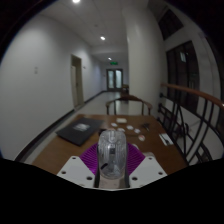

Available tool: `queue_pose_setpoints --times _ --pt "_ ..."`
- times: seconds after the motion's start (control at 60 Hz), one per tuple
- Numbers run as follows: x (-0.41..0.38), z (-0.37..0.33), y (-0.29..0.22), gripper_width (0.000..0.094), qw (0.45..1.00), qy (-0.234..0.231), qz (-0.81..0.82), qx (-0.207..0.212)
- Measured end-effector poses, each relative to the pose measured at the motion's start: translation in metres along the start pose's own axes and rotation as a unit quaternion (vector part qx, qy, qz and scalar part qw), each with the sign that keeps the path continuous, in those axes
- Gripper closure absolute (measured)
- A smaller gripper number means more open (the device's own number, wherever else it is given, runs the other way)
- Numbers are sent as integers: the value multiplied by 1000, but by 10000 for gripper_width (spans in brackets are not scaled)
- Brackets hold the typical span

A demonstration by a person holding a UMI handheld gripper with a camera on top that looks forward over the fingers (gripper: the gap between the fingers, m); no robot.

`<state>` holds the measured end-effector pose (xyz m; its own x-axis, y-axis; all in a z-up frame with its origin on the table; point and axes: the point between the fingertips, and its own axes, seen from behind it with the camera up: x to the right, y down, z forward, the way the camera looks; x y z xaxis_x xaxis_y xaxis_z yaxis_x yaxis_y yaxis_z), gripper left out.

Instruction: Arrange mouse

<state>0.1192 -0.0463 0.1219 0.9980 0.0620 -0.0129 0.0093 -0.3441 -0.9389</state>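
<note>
While raised, fingers (112,172) clamp mouse (112,155).

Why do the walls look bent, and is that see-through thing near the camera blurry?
Gripper view: wide-angle lens bows the corridor walls and handrail; ceiling lights glare as bright spots; the room is dim; the clear mouse, held between the tool's fingers, looks soft and hazy; the desk beyond is sharper.

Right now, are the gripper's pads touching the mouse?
Touching. The gripper view shows the mouse upright between the fingers of the gripper, with both purple pads pressed against its sides and no gap.
</note>
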Motion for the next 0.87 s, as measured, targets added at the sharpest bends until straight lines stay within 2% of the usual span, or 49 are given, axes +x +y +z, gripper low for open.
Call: queue_pose_setpoints --times 0.067,0.167,0.25,0.317,0.367,0.483,0.5,0.517,0.583,0.633,0.867 --pt "22 15 46 600 999 21 15 -48" --pt "37 32 110 599 993 26 17 -113" --pt "43 40 135 593 990 35 9 -137" --pt "46 41 156 552 987 41 15 -158" --pt "48 47 148 511 988 40 12 -150" --pt "48 44 151 392 985 31 2 -169" --pt "48 42 150 332 985 29 0 -171" --pt "48 40 150 324 985 26 -3 -172" --pt "49 25 144 51 987 13 -18 -161" --pt "51 4 134 98 988 2 -24 -149" --pt "81 -97 122 87 989 -47 -23 -136"
